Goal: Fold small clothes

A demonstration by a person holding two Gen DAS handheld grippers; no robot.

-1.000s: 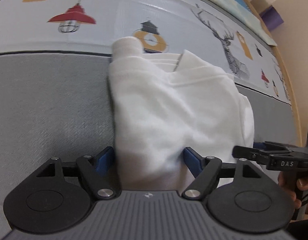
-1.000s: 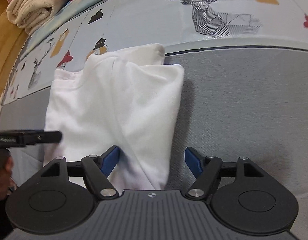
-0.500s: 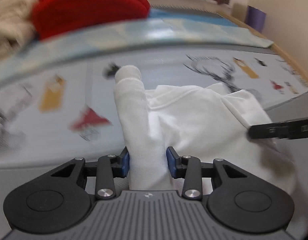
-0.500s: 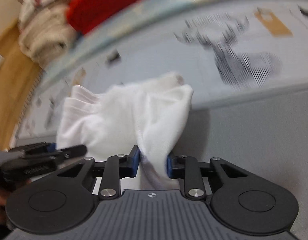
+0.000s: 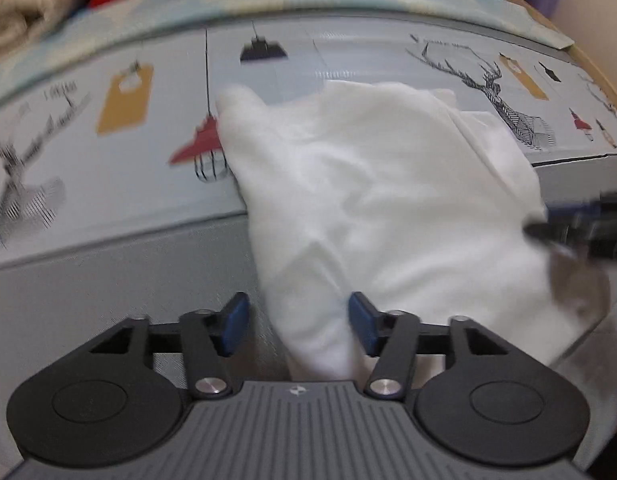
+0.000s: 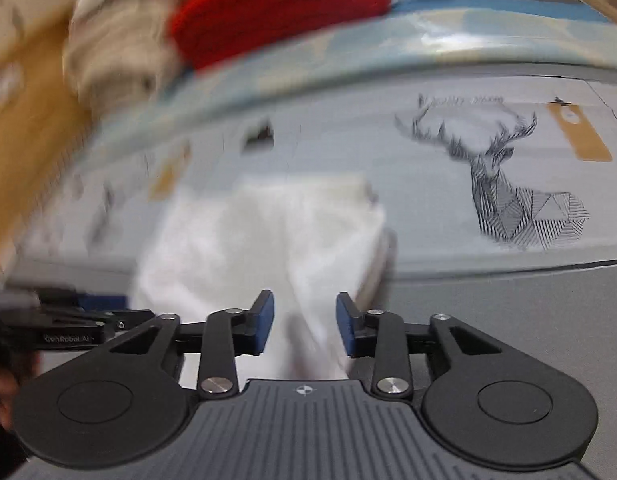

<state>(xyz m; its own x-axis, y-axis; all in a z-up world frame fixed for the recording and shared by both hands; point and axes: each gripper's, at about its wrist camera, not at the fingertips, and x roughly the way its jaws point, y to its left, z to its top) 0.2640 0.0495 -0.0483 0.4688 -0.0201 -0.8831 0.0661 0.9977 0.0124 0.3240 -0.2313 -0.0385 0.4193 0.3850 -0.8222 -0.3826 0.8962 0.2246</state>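
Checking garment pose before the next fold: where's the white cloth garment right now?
The white cloth garment lies centre in both wrist views, straddling the seam between the grey mat and the deer-and-lamp printed sheet, its near edge between each open claw's blue pads.

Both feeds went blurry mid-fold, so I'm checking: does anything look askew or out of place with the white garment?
Nothing damaged. The white garment lies bunched, its left edge slanting across the mat's grey border onto the print. Left gripper and right gripper are open around its near edge.

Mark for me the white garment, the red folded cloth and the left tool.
white garment [image 5: 388, 208], left wrist view, middle of the cloth.
red folded cloth [image 6: 276, 12], right wrist view, its front face.
left tool [image 5: 298, 322], left wrist view, between the blue fingertips.
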